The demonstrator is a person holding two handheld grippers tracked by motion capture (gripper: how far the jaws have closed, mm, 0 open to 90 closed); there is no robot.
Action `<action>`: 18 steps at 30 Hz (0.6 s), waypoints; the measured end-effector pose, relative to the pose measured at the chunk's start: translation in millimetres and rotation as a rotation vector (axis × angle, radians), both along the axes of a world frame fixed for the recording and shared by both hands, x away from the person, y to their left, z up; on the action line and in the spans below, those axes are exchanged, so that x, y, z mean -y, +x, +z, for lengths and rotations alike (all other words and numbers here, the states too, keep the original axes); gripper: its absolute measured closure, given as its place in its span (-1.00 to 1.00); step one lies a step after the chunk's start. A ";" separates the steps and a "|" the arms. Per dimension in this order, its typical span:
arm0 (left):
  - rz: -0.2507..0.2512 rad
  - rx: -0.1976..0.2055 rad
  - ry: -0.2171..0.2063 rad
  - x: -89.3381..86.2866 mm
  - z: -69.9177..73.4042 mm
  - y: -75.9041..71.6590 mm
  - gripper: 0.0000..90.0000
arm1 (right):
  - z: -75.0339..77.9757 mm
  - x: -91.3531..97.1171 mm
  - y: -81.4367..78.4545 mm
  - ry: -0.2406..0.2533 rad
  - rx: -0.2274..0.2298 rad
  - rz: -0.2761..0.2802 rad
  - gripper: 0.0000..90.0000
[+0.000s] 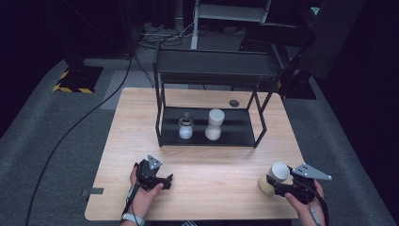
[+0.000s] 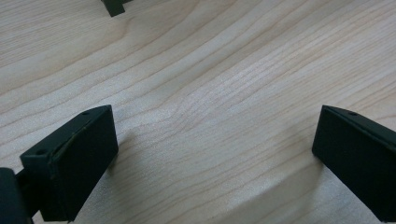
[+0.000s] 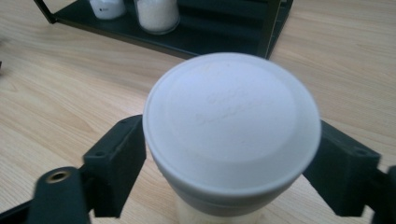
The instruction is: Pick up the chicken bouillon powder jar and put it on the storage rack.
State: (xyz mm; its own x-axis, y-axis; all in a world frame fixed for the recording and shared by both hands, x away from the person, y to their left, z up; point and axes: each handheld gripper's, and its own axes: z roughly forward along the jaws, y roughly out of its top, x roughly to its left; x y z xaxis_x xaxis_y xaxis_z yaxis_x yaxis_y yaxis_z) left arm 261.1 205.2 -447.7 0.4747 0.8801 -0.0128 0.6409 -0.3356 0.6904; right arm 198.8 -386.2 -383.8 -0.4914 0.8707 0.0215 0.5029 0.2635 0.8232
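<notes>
A jar (image 1: 274, 178) with a white lid (image 3: 231, 116) and pale beige contents stands near the table's front right corner. My right gripper (image 1: 274, 184) is shut on it, and in the right gripper view (image 3: 231, 156) one black jaw presses on each side just under the lid. My left gripper (image 1: 165, 180) rests low over the table's front left part. In the left gripper view (image 2: 215, 135) its jaws stand wide apart with only bare wood between them.
A black two-level metal rack (image 1: 237, 135) stands at the table's middle back. On its lower shelf are a small stoppered glass jar (image 1: 186, 128) and a taller white-lidded jar (image 1: 214, 125). A small dark disc (image 1: 234, 102) lies behind the rack.
</notes>
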 end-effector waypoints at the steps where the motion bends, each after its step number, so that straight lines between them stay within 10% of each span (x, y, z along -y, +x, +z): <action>1: 0.000 0.000 0.000 0.0 0.0 0.0 -0.99 | -0.7 -0.9 -0.2 -0.008 0.001 0.002 -0.48; 18: 0.000 0.000 0.000 0.0 0.1 0.0 -0.99 | -0.8 -4.8 1.0 -0.053 0.015 0.022 -0.24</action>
